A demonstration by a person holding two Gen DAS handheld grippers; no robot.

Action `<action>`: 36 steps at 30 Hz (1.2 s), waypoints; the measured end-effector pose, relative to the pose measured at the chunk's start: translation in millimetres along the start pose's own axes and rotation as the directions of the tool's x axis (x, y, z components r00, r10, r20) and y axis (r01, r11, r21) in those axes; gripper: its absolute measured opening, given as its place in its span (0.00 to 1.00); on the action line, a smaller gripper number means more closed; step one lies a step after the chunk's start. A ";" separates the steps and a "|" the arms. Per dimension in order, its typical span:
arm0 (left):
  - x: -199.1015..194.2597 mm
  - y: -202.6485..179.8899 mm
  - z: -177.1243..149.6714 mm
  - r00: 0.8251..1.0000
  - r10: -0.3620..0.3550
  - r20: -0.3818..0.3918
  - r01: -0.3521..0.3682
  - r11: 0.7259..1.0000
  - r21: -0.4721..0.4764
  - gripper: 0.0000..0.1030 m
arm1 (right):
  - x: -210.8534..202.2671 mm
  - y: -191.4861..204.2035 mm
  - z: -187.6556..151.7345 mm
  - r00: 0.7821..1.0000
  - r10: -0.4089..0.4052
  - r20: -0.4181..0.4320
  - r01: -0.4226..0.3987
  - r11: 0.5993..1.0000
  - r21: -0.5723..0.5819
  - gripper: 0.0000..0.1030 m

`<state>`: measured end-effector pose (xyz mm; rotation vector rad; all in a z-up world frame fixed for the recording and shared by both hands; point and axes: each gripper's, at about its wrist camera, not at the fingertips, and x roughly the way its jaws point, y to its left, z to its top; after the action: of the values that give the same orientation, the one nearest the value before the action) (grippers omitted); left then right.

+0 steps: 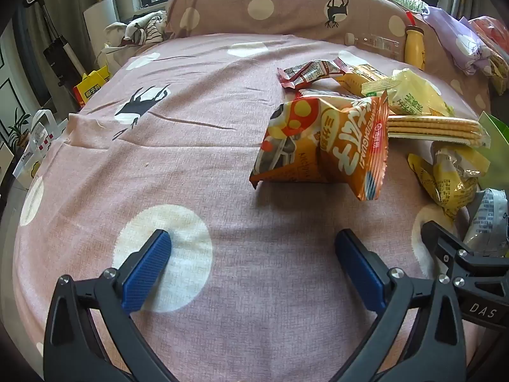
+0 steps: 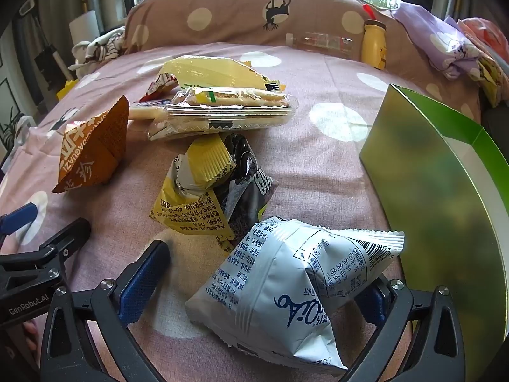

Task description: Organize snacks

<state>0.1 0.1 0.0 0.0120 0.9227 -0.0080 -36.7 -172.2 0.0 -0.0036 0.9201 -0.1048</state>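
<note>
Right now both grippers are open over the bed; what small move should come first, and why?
Probably close the right gripper on the white snack bag. That bag already lies between its open fingers, right beside the green box, which looks like the likely place for it. The left gripper has only bare bedsheet between its fingers.

Snack packets lie heaped on the pink bed (image 2: pixel 318 73): an orange bag (image 1: pixel 321 143), clear-wrapped biscuits (image 2: pixel 222 111), a crumpled yellow packet (image 2: pixel 197 197), and a puffed white bag (image 2: pixel 286 293) beside an open green box (image 2: pixel 439 191).
</note>
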 end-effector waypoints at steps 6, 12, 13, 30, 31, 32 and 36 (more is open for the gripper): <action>0.2 -2.8 0.0 1.000 0.007 0.002 -0.007 1.000 0.006 1.00 | 0.0 -0.2 -0.2 1.000 0.000 0.000 0.000 1.000 0.000 1.00; -0.9 -1.7 -0.4 1.000 0.002 0.004 -0.002 1.000 0.002 1.00 | 0.0 -0.5 -0.2 1.000 0.000 0.000 0.000 1.000 0.000 1.00; -0.3 -0.6 -0.2 1.000 0.002 0.004 -0.002 1.000 0.002 1.00 | 0.0 -0.6 -0.3 1.000 0.000 0.000 0.000 1.000 0.000 1.00; -0.9 -1.6 1.3 1.000 0.003 0.003 -0.003 1.000 0.003 1.00 | 0.2 0.0 -0.1 1.000 0.000 0.000 0.000 1.000 0.000 1.00; -1.1 -1.4 1.3 1.000 0.003 0.004 -0.003 1.000 0.002 1.00 | 0.2 -0.2 -0.2 1.000 0.000 0.000 0.000 1.000 0.000 1.00; -0.9 -1.5 1.1 1.000 0.003 0.003 -0.003 1.000 0.002 1.00 | 0.2 0.1 -0.1 1.000 0.000 0.000 0.000 1.000 0.000 1.00; -1.0 -1.3 1.3 1.000 0.003 0.003 -0.003 1.000 0.002 1.00 | 0.2 -0.1 -0.2 1.000 0.000 0.001 0.000 1.000 0.000 1.00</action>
<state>0.5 -1.2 1.5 0.0154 0.9193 -0.0068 -36.7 -172.3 -0.2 -0.0035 0.9195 -0.1049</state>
